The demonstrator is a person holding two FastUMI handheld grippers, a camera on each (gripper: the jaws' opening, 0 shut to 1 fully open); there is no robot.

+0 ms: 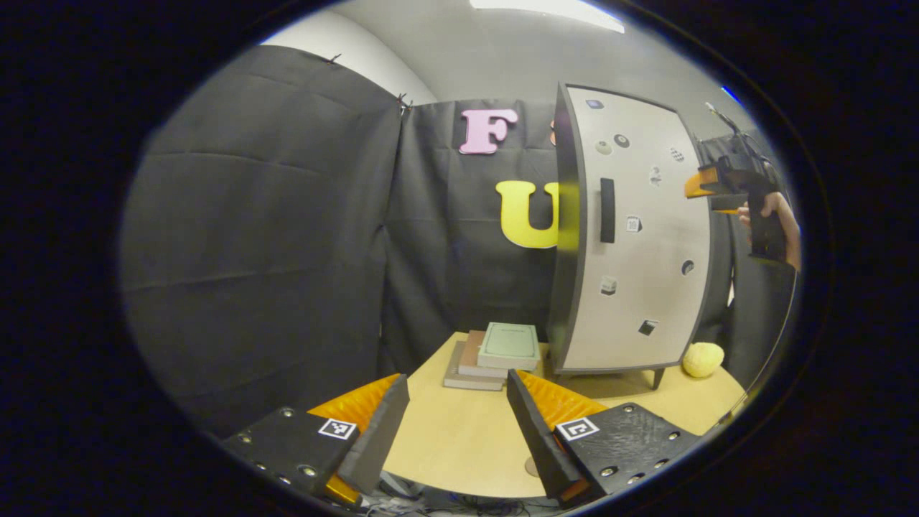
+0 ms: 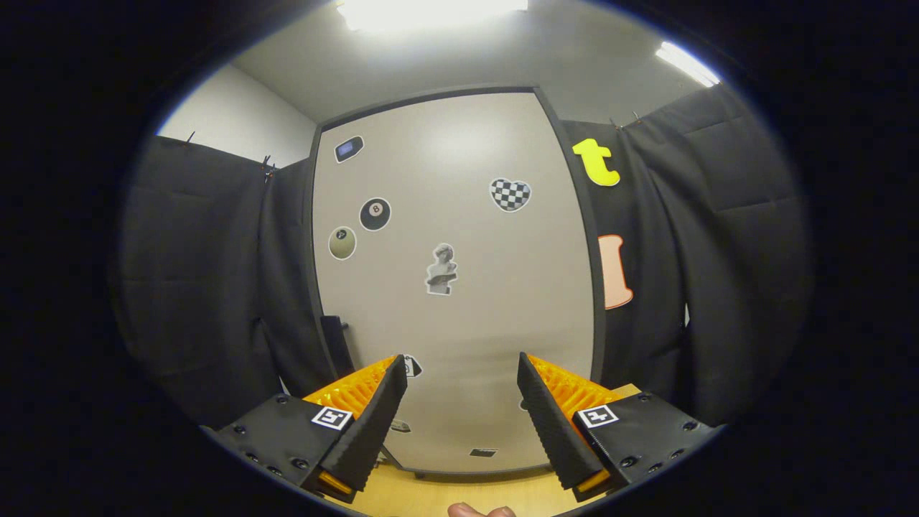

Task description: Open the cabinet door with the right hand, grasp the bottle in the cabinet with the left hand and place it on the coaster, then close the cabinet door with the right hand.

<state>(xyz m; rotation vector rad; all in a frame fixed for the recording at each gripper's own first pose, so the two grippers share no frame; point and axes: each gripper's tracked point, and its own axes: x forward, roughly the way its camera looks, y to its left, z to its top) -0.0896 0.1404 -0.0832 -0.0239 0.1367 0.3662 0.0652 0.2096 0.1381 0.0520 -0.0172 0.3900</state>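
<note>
The cabinet (image 1: 632,244) stands shut on the wooden table (image 1: 459,438), its pale door dotted with stickers and its dark vertical handle (image 1: 607,210) near the left edge. My left gripper (image 1: 457,384) hovers open and empty over the table, well short of the cabinet. A hand (image 1: 779,215) holds my right gripper (image 1: 693,188) up beside the cabinet's right side. In the right gripper view, my right gripper (image 2: 461,362) is open facing the door (image 2: 452,287), with the handle (image 2: 336,345) off to its left. A small round disc (image 1: 530,467) peeks out beside my left gripper's finger. The shut door hides whatever is inside.
A stack of books (image 1: 495,355) lies on the table left of the cabinet's foot. A yellow ball-like object (image 1: 702,359) rests at the cabinet's right. Black cloth walls close in behind and on both sides. A fingertip (image 2: 477,510) shows at the bottom edge.
</note>
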